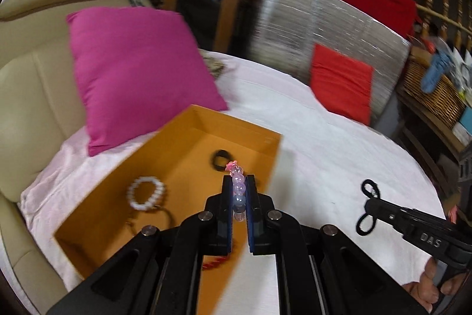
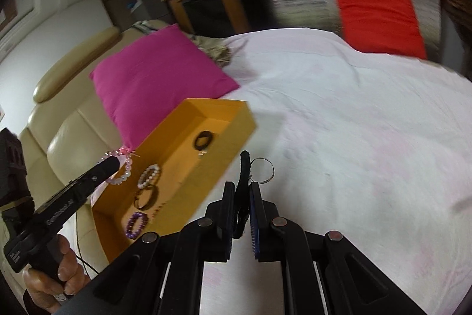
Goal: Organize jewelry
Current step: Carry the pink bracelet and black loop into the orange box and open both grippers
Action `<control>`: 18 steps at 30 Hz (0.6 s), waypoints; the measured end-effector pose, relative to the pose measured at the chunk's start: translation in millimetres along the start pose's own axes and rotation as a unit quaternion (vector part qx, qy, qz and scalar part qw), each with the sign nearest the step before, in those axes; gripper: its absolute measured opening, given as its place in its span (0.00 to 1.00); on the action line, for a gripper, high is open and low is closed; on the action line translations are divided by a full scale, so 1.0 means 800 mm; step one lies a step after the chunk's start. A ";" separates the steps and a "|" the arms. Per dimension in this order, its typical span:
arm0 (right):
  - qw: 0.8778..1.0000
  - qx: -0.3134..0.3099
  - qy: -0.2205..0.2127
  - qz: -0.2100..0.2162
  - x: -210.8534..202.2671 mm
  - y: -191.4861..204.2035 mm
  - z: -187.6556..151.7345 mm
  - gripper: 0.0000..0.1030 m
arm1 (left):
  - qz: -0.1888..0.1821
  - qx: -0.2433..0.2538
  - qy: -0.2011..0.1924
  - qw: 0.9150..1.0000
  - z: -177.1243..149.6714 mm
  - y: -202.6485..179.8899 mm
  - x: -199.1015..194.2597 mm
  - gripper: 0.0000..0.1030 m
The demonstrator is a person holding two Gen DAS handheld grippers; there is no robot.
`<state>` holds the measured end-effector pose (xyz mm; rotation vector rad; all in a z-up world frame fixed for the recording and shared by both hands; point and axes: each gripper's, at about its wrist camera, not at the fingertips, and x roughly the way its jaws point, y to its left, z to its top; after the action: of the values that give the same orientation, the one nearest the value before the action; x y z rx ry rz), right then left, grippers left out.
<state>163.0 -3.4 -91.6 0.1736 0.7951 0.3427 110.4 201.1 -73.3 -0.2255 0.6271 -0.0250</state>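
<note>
Beaded bracelet [image 1: 238, 191] (glossy, round) clamped in left jaws; black elastic [image 2: 243, 191] in right.

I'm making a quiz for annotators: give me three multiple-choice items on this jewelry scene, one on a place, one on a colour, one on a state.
1. Where does the white bead bracelet lie?
A. inside the orange box
B. on the magenta pillow
C. on the red cushion

2. What colour is the sheet under the box?
A. pale pink
B. green
C. black

3. What is the left tool doing?
A. standing wide open
B. shut on the pink bead bracelet
C. shut on a spoon

Answers: 1 A, the bracelet rests on the box floor. 2 A, pale pink cloth surrounds the box. 3 B, beads sit pinched between its fingers.
</note>
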 end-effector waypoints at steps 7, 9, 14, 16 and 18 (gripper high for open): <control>0.999 -0.025 0.010 0.019 0.037 0.059 0.022 0.10 | 0.045 -0.028 -0.002 0.999 0.006 0.044 0.009 0.07; 0.999 -0.030 0.018 0.028 0.052 0.075 0.029 0.10 | 0.058 -0.038 0.002 0.998 0.006 0.056 0.013 0.07; 0.997 -0.037 0.045 0.046 0.093 0.102 0.041 0.10 | 0.107 -0.051 0.017 0.993 0.003 0.081 0.025 0.07; 0.996 -0.038 0.062 0.056 0.113 0.115 0.039 0.10 | 0.128 -0.056 0.025 0.990 0.002 0.090 0.029 0.07; 0.995 -0.042 0.076 0.055 0.131 0.125 0.037 0.10 | 0.150 -0.066 0.037 0.986 -0.001 0.102 0.034 0.07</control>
<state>229.0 127.4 -113.2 0.1141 0.9222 0.4976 128.4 277.9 -107.2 -0.2575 0.7322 0.2999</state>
